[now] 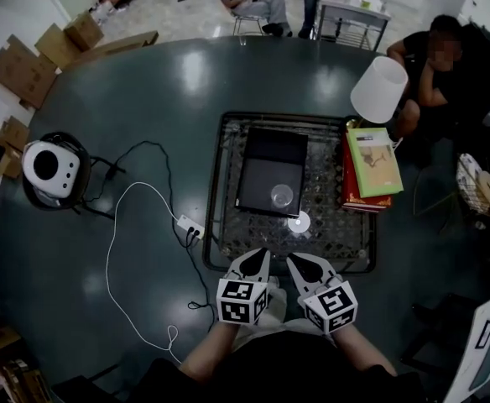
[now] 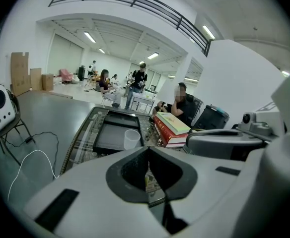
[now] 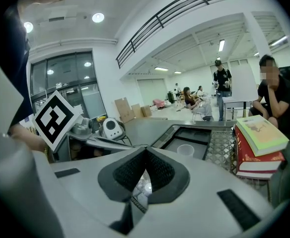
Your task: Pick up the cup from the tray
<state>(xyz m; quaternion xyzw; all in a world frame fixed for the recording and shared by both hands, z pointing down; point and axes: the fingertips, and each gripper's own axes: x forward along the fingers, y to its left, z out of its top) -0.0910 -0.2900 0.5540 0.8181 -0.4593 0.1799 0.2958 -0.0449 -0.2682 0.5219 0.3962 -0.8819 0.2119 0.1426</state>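
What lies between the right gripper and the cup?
In the head view, a small round white disc lies on the mesh rack between the right gripper and the cup; beyond it, only the black tray's near edge.

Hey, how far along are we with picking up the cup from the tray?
Done: nothing yet. The cup stands on the black tray, untouched. In hand: nothing. The left gripper and right gripper are both shut and empty, at the near edge of the wire rack. Left to do: open a gripper, reach the cup, close on it and lift it.
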